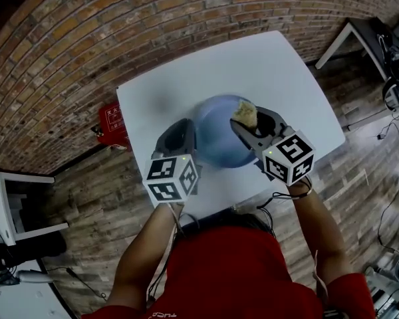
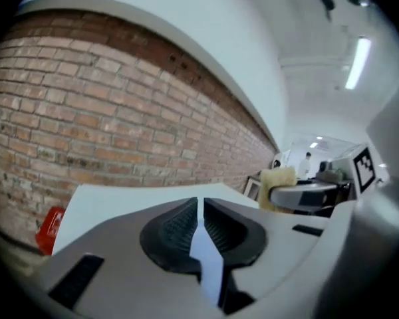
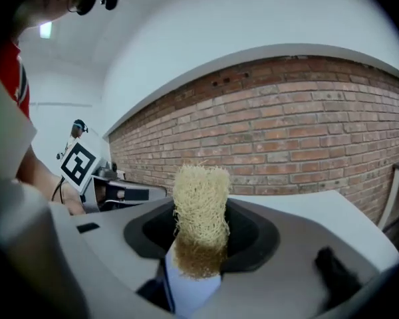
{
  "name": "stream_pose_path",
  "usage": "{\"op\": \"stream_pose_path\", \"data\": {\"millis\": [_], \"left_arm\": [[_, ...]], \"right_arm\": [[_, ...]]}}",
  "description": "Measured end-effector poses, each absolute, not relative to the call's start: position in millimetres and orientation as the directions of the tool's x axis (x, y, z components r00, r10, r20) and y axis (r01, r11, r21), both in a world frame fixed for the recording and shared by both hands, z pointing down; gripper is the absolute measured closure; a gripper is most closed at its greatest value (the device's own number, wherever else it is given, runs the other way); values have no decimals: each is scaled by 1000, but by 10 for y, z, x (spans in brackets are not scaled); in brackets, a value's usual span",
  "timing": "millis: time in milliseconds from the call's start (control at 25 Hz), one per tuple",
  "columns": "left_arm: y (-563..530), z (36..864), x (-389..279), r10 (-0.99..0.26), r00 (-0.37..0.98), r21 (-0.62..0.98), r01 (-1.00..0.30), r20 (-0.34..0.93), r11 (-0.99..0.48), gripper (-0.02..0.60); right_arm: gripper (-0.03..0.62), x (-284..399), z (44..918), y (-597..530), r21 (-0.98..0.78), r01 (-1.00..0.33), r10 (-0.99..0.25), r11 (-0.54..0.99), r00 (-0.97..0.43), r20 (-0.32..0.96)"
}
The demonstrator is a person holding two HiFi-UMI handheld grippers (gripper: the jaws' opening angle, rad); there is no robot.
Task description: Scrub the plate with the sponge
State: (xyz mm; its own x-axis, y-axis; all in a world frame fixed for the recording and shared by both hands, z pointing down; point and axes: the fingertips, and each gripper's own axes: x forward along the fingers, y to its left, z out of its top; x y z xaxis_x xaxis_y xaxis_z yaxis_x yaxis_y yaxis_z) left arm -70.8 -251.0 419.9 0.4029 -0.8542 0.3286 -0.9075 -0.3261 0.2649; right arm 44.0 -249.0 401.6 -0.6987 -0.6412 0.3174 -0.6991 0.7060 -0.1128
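Sponge clamped between right fingers, seemingly over plate.

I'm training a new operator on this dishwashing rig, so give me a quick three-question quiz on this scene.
1. True or false: the right gripper grips the sponge.
2. The plate is: A red, B blue, C green.
3. Fill in: the wall behind the table is made of ____.
Key: 1 true; 2 B; 3 brick.
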Motion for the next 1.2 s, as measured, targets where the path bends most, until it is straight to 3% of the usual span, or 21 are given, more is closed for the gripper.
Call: {"op": "stream_pose_path", "data": {"millis": [160, 520, 720, 1200], "left_arm": [[-2424, 3445, -454, -864, 494, 108, -868, 94, -485, 556], [-2103, 2840, -266, -813, 577, -14, -816, -76, -578, 566], [-1998, 2655, -275, -811, 574, -41, -818, -111, -574, 568], [-1961, 2710, -112, -796, 592, -17, -803, -123, -595, 568]], "right_arm": [[414, 342, 3615, -2397, -83, -678, -662, 730, -732, 161], [414, 278, 2854, -2093, 23, -674, -673, 738, -739, -39], [414, 298, 2671, -1958, 76, -684, -677, 726, -729, -102], [414, 373, 2756, -1871, 93, -692, -687, 716, -722, -81]]}}
